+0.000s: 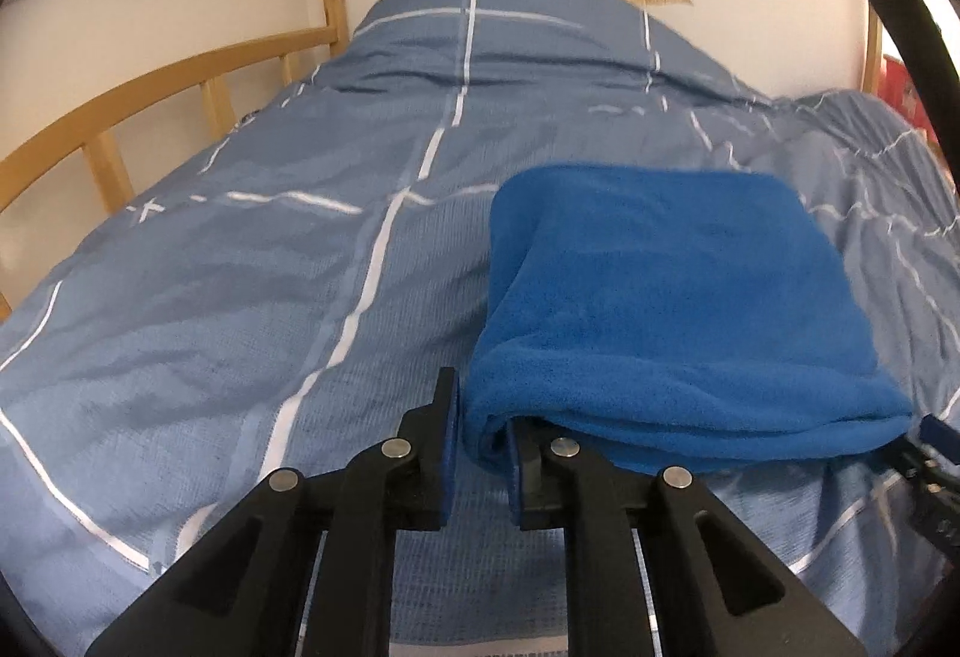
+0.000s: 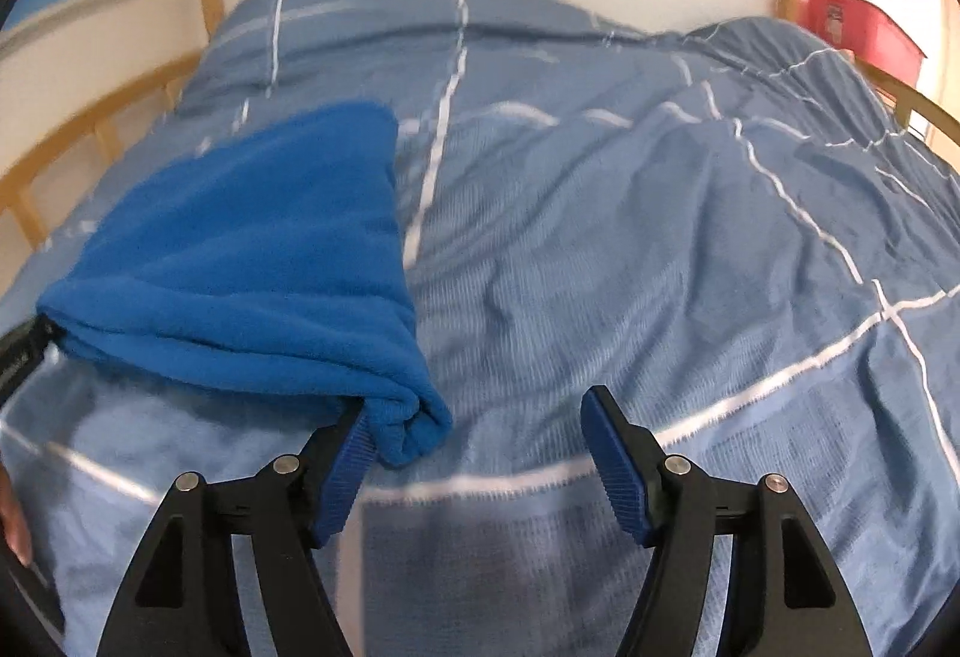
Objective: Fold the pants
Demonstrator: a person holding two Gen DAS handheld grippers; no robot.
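Observation:
The bright blue fleece pants (image 1: 666,309) lie folded into a compact stack on the bed; they also show in the right wrist view (image 2: 252,261). My left gripper (image 1: 480,417) is at the stack's near left corner, jaws close together with a fold of the pants' edge between them. My right gripper (image 2: 480,429) is open wide at the stack's near right corner. Its left finger (image 2: 345,468) sits under the fleece corner, which drapes over it; its right finger (image 2: 615,459) is free over the duvet.
The bed is covered by a blue duvet with white stripes (image 1: 270,267), rumpled at the right (image 2: 750,189). A wooden bed rail (image 1: 120,117) runs along the left. A pillow (image 1: 510,33) lies at the head by the wall. A red box (image 2: 858,21) stands at the far right.

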